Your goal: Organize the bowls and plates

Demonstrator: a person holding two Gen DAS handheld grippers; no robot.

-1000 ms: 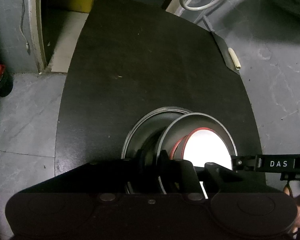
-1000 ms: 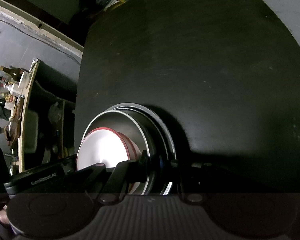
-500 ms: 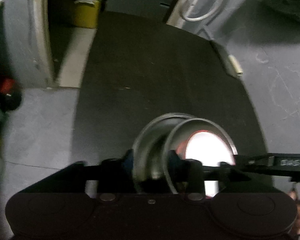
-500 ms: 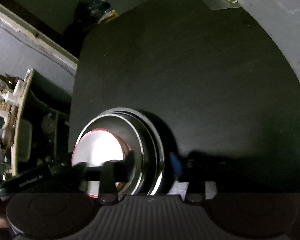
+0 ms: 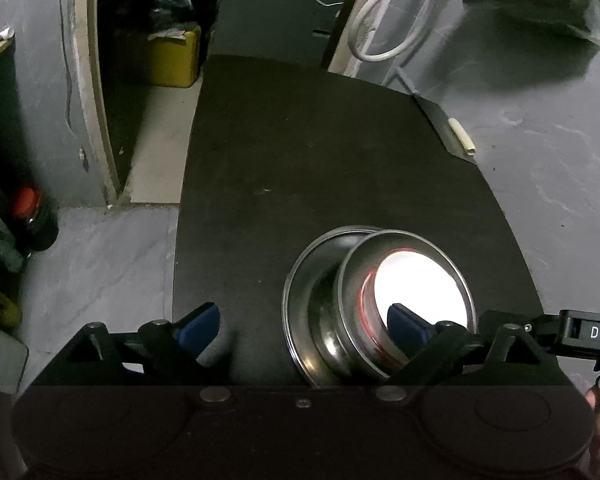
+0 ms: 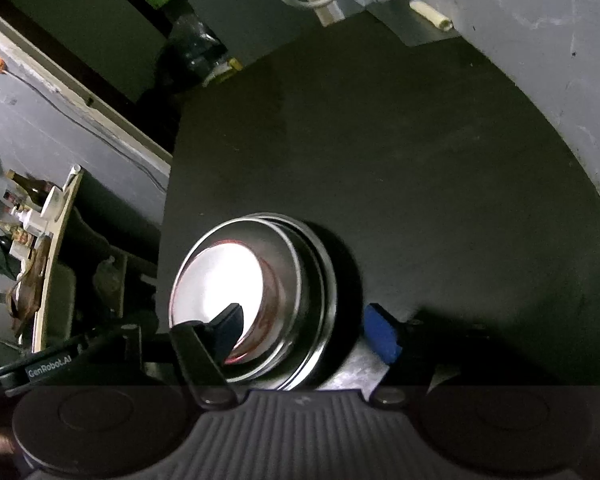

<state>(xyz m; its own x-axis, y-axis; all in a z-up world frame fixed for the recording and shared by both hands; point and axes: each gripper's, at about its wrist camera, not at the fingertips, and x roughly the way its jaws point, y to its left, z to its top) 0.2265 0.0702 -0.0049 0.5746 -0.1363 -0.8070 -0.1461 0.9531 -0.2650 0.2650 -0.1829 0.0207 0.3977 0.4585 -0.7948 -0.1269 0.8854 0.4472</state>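
Note:
A stack of dishes sits on the black table [image 5: 320,168]: a steel bowl [image 5: 404,240] nested in a wider steel plate [image 5: 304,280], with a red-rimmed white bowl [image 5: 420,284] inside. The stack also shows in the right wrist view [image 6: 284,264]. My left gripper [image 5: 304,328] is open, its blue pads spread wide on either side of the stack's left edge, touching nothing. My right gripper [image 6: 304,332] is open too, one finger over the white bowl [image 6: 224,276], the blue pad outside the steel rim.
A knife with a pale handle [image 5: 460,140] lies at the table's far right edge. A red-capped bottle [image 5: 32,216] stands on the grey floor at left. A white hose [image 5: 384,12] and a yellow box [image 5: 172,60] lie beyond the table.
Both grippers have opened and let go of the steel rims they pinched one second ago. Both have drawn back and up, so the stack looks smaller.

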